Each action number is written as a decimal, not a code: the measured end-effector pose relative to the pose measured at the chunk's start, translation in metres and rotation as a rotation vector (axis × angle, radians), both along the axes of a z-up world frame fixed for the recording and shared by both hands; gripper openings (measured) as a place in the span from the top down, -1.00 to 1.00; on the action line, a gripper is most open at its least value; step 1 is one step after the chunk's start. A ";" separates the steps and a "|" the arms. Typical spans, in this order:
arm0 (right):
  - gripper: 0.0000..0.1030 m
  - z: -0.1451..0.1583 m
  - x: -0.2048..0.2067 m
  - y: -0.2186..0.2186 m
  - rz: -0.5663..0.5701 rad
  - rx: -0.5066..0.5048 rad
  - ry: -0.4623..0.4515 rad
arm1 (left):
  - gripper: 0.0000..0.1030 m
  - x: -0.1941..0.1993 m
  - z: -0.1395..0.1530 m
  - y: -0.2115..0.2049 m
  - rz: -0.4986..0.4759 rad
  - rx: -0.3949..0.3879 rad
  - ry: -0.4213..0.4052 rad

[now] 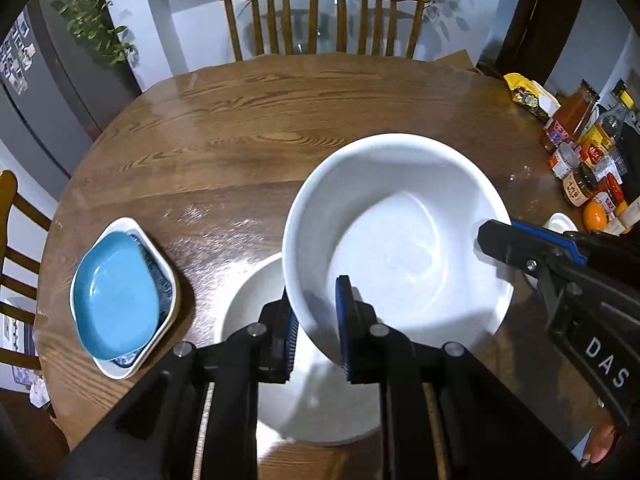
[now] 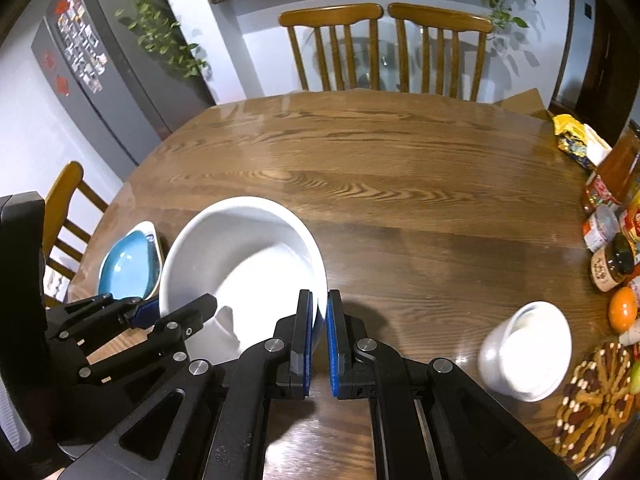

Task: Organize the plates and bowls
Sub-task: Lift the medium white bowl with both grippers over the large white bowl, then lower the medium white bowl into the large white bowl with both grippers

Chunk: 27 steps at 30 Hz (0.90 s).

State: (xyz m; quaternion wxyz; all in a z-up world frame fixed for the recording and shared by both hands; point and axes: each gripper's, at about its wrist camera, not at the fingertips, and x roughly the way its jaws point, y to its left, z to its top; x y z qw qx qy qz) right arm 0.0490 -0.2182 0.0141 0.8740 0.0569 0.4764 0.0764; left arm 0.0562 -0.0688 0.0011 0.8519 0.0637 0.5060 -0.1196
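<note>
A large white bowl (image 1: 400, 240) is held above the wooden table (image 1: 280, 120), tilted, over a second white bowl (image 1: 256, 300) that rests below it. My left gripper (image 1: 318, 320) is shut on the large bowl's near-left rim, one finger inside and one outside. My right gripper (image 2: 319, 320) is shut on the same bowl's right rim (image 2: 240, 256); it also shows in the left wrist view (image 1: 496, 240). A blue plate (image 1: 116, 296) lies stacked in a white square dish (image 1: 160, 252) at the left.
A small white cup (image 2: 528, 348) stands at the right. Jars and sauce bottles (image 1: 580, 148), an orange (image 2: 622, 308) and a woven trivet (image 2: 596, 396) crowd the right edge. Wooden chairs (image 1: 324, 12) stand at the far side, another chair (image 2: 64, 208) at the left.
</note>
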 end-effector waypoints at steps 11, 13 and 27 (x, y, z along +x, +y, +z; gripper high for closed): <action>0.86 -0.008 0.000 0.034 0.019 0.005 0.023 | 0.68 0.002 -0.008 0.028 0.005 0.003 0.035; 0.86 -0.009 0.000 0.039 0.021 0.004 0.028 | 0.68 0.002 -0.010 0.033 0.006 0.006 0.044; 0.86 -0.031 -0.010 0.054 0.020 -0.005 0.088 | 0.69 -0.012 -0.030 0.044 -0.014 0.022 0.096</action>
